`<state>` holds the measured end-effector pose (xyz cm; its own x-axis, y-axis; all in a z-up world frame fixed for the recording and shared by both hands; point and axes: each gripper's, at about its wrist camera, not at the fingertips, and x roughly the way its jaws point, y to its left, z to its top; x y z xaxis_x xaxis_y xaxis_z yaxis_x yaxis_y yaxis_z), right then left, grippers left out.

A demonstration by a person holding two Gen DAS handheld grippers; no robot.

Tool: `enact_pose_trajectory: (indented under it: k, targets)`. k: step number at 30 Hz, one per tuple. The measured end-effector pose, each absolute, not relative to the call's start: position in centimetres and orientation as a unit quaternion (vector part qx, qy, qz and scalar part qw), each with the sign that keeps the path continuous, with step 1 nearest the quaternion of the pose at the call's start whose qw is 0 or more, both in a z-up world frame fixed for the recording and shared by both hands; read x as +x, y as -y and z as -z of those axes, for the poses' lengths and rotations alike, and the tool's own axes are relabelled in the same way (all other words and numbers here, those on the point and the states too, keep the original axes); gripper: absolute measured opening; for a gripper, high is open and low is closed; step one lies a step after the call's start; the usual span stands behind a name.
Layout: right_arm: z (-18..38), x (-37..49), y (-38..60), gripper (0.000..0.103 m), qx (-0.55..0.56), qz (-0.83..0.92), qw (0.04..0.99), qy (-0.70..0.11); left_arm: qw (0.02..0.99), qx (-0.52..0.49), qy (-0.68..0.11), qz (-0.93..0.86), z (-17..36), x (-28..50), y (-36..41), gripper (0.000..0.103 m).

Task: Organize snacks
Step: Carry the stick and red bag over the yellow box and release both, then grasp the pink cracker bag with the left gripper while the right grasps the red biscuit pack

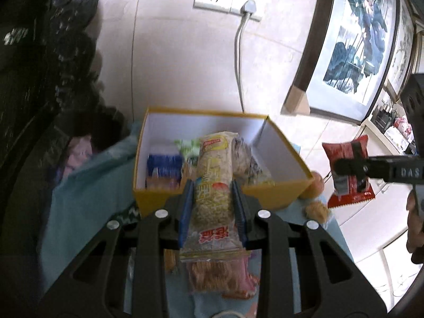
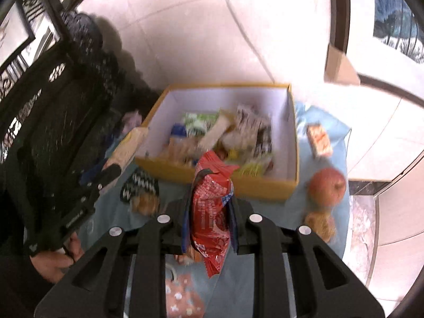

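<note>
In the left wrist view my left gripper (image 1: 213,188) is shut on a long clear pack of pale crackers (image 1: 212,175), held over the front wall of an open yellow box (image 1: 278,192). The white-lined box holds several snack packets. To the right, my right gripper (image 1: 351,169) clamps a red snack packet (image 1: 347,159) in the air beside the box. In the right wrist view my right gripper (image 2: 210,198) is shut on that red packet (image 2: 212,212), just before the yellow box (image 2: 172,168). At the left, the left gripper (image 2: 112,172) carries the cracker pack (image 2: 127,145).
The box stands on a light blue cloth (image 2: 331,127). An apple (image 2: 327,185), a small carton (image 2: 319,137), a round golden snack (image 2: 320,222) and a black-and-white packet (image 2: 139,185) lie around it. A black crate (image 2: 53,122) stands left; framed paintings (image 1: 352,47) lean right.
</note>
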<state>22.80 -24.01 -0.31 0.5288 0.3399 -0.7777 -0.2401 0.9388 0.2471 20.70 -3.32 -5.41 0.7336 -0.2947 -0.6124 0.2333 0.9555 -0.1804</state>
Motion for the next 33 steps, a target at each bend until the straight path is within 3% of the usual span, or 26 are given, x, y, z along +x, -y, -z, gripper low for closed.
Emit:
enact_pose_trajectory:
  k: [10,11,12,13,14,23,33]
  targets:
    - [-3.4,30.6,23.5,0.024,0.054,-0.140,0.895,-0.421,0.943,-0.028,-0.308,0.120,1.4,27.8,4.2,0.030]
    - [-3.6,31.4,23.4,0.024,0.054,-0.138,0.898,-0.415,0.944,-0.023,-0.308,0.112,1.1,29.0,4.3,0.042]
    - [-3.7,32.2,23.3,0.037,0.047,-0.131,0.900,-0.413,0.942,-0.020,-0.317,0.108,1.1,29.9,4.4,0.084]
    - [-3.5,33.2,23.0,0.051,0.024,-0.104,0.902,-0.419,0.939,-0.018,-0.331,0.094,1.3,30.7,4.4,0.098]
    - [-3.3,33.6,23.1,0.063,0.003,-0.075,0.906,-0.417,0.939,-0.018,-0.335,0.077,1.5,31.2,4.3,0.101]
    - [2.7,27.9,23.7,0.063,0.024,-0.121,0.879,-0.460,0.939,-0.024,-0.333,0.087,4.8,25.0,2.4,0.101]
    - [14.4,22.4,22.9,0.065,0.078,-0.124,0.821,-0.551,0.894,0.021,-0.425,0.139,16.5,16.7,5.9,0.101]
